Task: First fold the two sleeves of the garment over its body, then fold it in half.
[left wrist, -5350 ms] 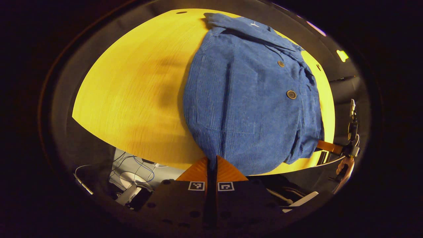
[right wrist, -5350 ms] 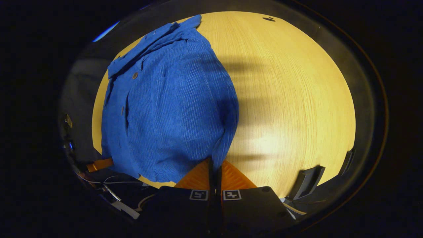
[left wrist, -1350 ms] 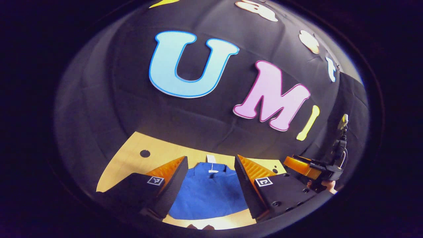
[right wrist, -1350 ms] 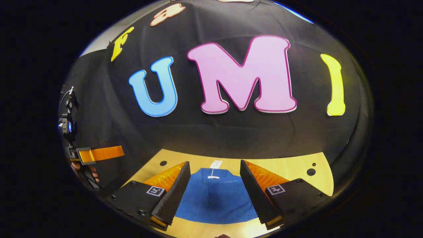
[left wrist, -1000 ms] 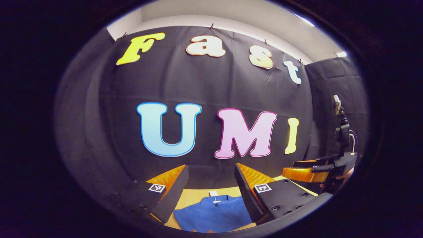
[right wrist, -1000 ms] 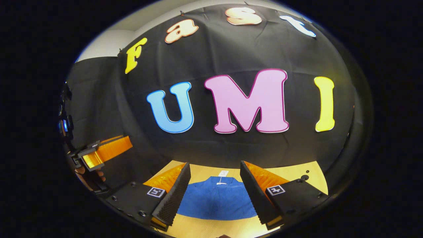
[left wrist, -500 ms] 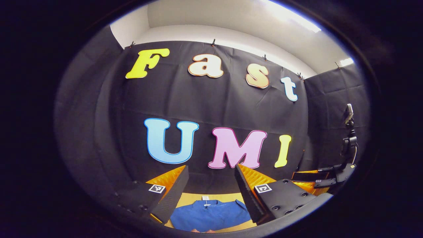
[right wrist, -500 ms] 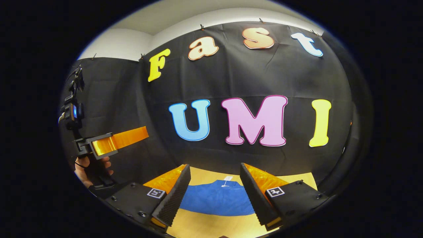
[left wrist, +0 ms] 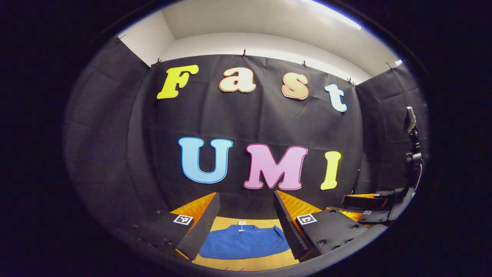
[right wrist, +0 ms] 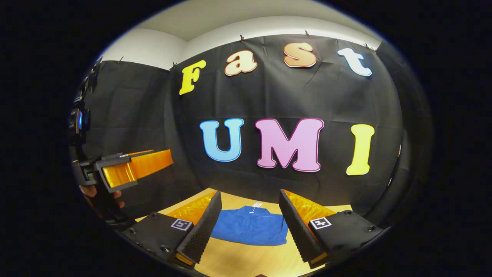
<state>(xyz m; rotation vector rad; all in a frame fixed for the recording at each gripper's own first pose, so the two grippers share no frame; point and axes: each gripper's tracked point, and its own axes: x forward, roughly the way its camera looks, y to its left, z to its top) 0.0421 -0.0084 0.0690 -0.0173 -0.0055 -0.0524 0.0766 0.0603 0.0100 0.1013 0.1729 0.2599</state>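
Blue jacket (right wrist: pixel 251 230): folded, flat on wooden surface (right wrist: pixel 246 261). My left tongs (left wrist: pixel 246 207) and right tongs (right wrist: pixel 250 209): both agape, empty. I judge: withdraw without snagging it.

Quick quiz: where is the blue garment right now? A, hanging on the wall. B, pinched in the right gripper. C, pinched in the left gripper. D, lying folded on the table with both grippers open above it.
D: the garment lies flat on the table, seen through the gap between the spread fingers of the right gripper and of the left gripper, neither touching it.
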